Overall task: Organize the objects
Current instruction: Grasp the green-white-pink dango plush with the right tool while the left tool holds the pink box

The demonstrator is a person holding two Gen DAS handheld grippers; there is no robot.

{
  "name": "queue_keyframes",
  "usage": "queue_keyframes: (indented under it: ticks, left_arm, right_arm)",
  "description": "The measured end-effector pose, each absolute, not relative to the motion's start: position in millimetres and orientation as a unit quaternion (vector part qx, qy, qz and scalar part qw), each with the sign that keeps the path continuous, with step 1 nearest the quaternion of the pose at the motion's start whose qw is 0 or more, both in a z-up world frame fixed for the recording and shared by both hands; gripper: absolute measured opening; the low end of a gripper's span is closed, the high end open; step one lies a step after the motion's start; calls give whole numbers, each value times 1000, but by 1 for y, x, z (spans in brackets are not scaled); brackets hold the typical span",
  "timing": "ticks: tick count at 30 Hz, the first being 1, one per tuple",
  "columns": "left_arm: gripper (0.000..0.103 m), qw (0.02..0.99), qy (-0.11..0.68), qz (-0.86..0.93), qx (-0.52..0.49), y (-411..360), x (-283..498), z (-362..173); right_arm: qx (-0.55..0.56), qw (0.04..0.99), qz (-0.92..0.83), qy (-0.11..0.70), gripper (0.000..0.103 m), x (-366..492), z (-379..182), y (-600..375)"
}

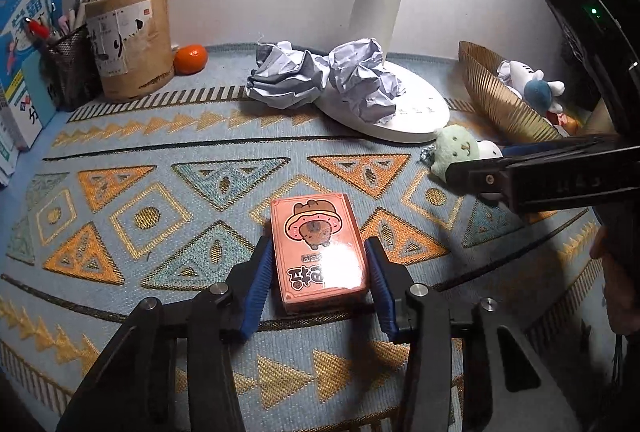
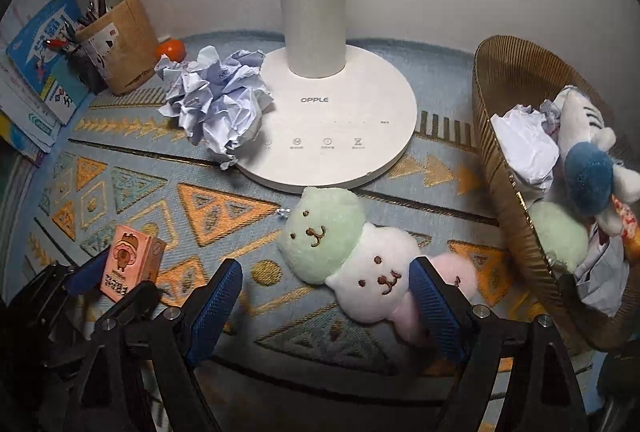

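A pink card box (image 1: 318, 252) with a cartoon animal lies on the patterned mat between the blue pads of my left gripper (image 1: 319, 264). The jaws stand close on both sides with small gaps showing, so the gripper is open around it. The box also shows in the right wrist view (image 2: 130, 264). My right gripper (image 2: 328, 292) is open wide around a plush chain of green, white and pink bear heads (image 2: 352, 256) lying flat on the mat; the right pad (image 2: 434, 306) overlaps the pink end. Crumpled paper (image 2: 218, 100) rests against the lamp base.
A white desk lamp (image 2: 320, 112) stands at the back centre. A gold ribbed basket (image 2: 516, 160) at the right holds plush toys and paper. A brown paper pen holder (image 1: 132, 40), a mesh pen cup (image 1: 70, 72), an orange (image 1: 191, 58) and books (image 1: 22, 64) stand at the back left.
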State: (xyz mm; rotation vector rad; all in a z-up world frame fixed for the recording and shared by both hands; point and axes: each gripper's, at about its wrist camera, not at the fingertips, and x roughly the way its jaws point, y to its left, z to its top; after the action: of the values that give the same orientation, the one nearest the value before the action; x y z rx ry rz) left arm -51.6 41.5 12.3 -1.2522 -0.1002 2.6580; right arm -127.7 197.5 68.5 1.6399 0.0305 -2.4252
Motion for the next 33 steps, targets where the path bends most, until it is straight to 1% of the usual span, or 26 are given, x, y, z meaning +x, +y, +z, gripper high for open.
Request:
queue_keyframes:
  ticks: [1,2,3,4,5,6,8,11,13,16,18,23,25,26,27,28,29,31,33]
  left_arm:
    - [42,106,-49,899,-422,37,-52,12]
    - [42,111,-60,899,-420,33,-52,13]
    - [42,112,-66,898,-420,31,-51,13]
    - [42,112,-69,898,-420,31,-52,13]
    - [42,112,-68,898,-420,31,-51,13]
    - [42,112,-66,898,-420,32,-51,12]
    - [42,112,-66,898,-420,31,-52,12]
    - [42,114,-69,897,-421,30,-52,12]
    - [42,113,-67,898,-421,31,-52,12]
    - [42,112,-66,898,-421,32,-51,12]
    - [42,113,-67,898,-421,32,-51,13]
    - [42,114,-67,898,-421,32,-53,13]
    - [42,113,-64,898,-421,33,-53,13]
    - [42,113,-63,898,-421,33,-52,12]
    - [42,113,-63,898,-421,33,-52,12]
    - [42,113,-63,898,-421,34,-52,12]
    - [42,113,-63,898,-421,34,-52,12]
    - [42,112,-62,898,-421,35,-52,11]
    - [42,110,-60,898,-421,37,-51,11]
  right_arm:
    - [570,123,-812,-25,89,-124,71,199]
    - [580,154,-796,-80,91,-119,72,205]
    - [583,193,-776,-143,91,-115,74,211]
    - [580,216,-763,-185,91,-109,75,217]
    - [574,221,-764,-196,91,-104,78,222]
    - [565,218,-773,-186,91,-98,81,224]
    - [550,192,-801,-137,91,-90,83,228]
    - [518,143,-843,-22,91,-90,83,223]
    - [497,133,-856,49,91,-94,79,216]
    - [467,108,-868,132,91,-101,69,210]
    - [457,101,-870,155,91,-107,61,208]
    - [457,72,-868,179,92,-125,34,198]
    - [457,70,-870,169,93,-129,35,199]
    - [465,68,-868,158,90,-130,36,200]
    - [471,61,-867,149,87,-132,39,203]
    - [476,49,-867,141,78,-133,42,206]
    - [483,35,-867,122,73,-133,47,212]
    - [503,18,-863,42,70,-132,58,230]
    - [511,-1,-858,-44,70,-122,71,250]
